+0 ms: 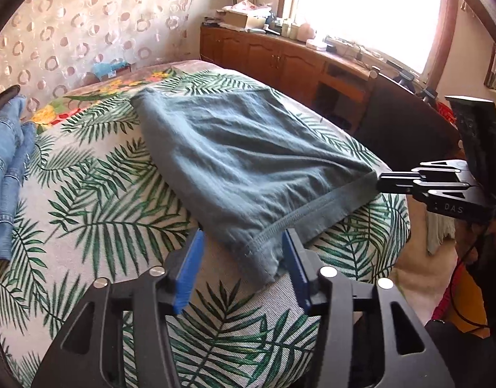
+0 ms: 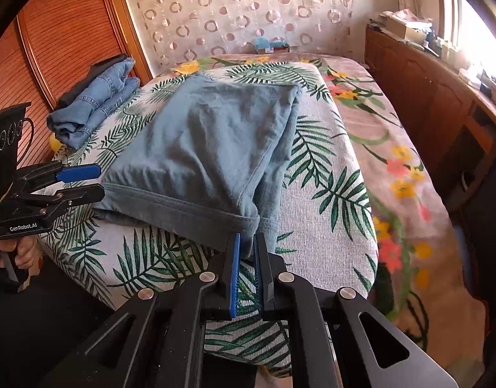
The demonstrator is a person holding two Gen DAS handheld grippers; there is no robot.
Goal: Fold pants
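At the far left of the bed (image 2: pixel 328 168) I see folded jeans (image 2: pixel 95 106) lying against the wardrobe (image 2: pixel 63 32). My left gripper (image 1: pixel 243 249) stands released, its blue pads (image 1: pixel 191 268) either side of the near left corner of the pants (image 1: pixel 248 161), not pressing it. The grey-blue pants lie folded in the middle of the leaf-print cover (image 1: pixel 95 194), waistband toward me at the near edge. My right gripper (image 2: pixel 247 252) is clenched on the near right corner of the waistband. A cabinet (image 1: pixel 280 58) runs under the window (image 1: pixel 367 9) at the far right.
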